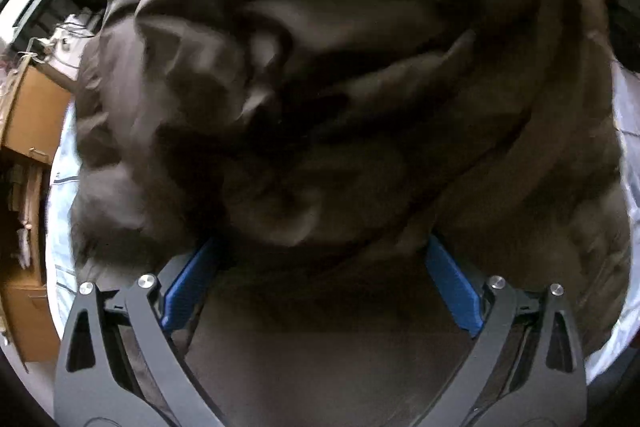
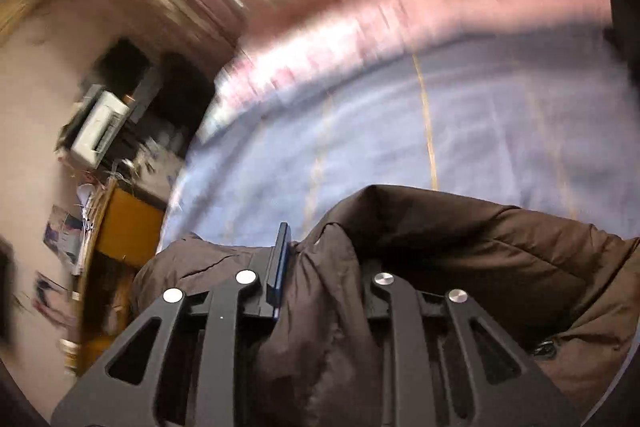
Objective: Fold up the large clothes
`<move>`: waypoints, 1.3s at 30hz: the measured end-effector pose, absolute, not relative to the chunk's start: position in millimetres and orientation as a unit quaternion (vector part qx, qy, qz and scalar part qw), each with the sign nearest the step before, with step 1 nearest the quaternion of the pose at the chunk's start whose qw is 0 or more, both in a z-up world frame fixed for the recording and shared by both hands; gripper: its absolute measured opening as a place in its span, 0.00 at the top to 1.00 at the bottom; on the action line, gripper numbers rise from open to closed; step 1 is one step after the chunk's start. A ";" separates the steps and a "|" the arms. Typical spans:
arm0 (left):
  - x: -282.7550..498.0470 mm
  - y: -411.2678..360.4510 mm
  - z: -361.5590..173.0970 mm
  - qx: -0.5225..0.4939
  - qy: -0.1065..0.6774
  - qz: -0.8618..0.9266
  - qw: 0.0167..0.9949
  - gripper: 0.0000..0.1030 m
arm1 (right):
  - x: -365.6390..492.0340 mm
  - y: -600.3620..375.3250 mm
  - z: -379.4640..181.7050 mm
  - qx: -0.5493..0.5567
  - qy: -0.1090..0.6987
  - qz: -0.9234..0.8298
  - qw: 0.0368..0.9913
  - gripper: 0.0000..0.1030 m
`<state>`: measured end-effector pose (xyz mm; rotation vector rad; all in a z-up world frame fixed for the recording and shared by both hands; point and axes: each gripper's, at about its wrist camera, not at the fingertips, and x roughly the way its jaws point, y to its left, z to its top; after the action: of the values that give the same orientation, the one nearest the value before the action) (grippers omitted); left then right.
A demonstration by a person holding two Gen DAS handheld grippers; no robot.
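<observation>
Dark brown padded jacket (image 1: 320,87), quilted, slightly glossy fabric. State: unfolded, heavily bunched w/ deep creases; fills most of left wrist view. Lies on pale blue bedsheet. In right wrist view, a fold of jacket (image 2: 460,251) humps up at bottom of frame; dark snap button visible nr lower right edge.

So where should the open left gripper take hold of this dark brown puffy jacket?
Grip the thick rolled edge of the dark brown puffy jacket bunched between the left gripper's blue pads, straight ahead. The right gripper holds another fold, so tension would probably spread the jacket.
</observation>
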<state>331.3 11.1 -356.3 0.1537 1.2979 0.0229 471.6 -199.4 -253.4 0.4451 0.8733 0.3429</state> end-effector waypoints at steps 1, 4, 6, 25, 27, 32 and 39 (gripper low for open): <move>332.6 15.6 -357.2 0.066 0.605 0.022 0.793 0.02 | 464.7 -194.4 -237.1 0.177 0.379 0.163 0.894 0.79; 332.3 31.6 -359.5 0.027 0.625 0.035 0.779 0.03 | 467.7 -185.1 -222.2 0.113 0.371 0.147 0.910 0.81; 328.1 43.2 -355.8 -0.017 0.637 0.032 0.770 0.03 | 465.7 -192.1 -221.2 0.106 0.385 0.155 0.904 0.81; 254.5 183.7 -155.4 -0.234 0.289 0.125 0.920 0.02 | 135.7 -110.1 -161.6 -0.273 0.308 0.366 0.835 0.86; 258.6 171.9 -151.9 -0.212 0.314 0.089 0.921 0.02 | 104.3 -99.7 -184.7 -0.310 0.338 0.376 0.805 0.86; 281.6 137.4 -216.2 -0.114 0.504 0.037 0.855 0.02 | 68.8 -99.8 -238.1 -0.289 0.413 0.361 0.785 0.77; 287.3 152.5 -267.8 -0.185 0.590 0.035 0.785 0.02 | 78.0 -168.1 -226.4 -0.068 0.503 0.241 0.827 0.14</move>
<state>287.3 152.5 -267.8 -0.3988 1.2734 0.0752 78.0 -168.1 -226.4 -0.1438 1.0695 0.5129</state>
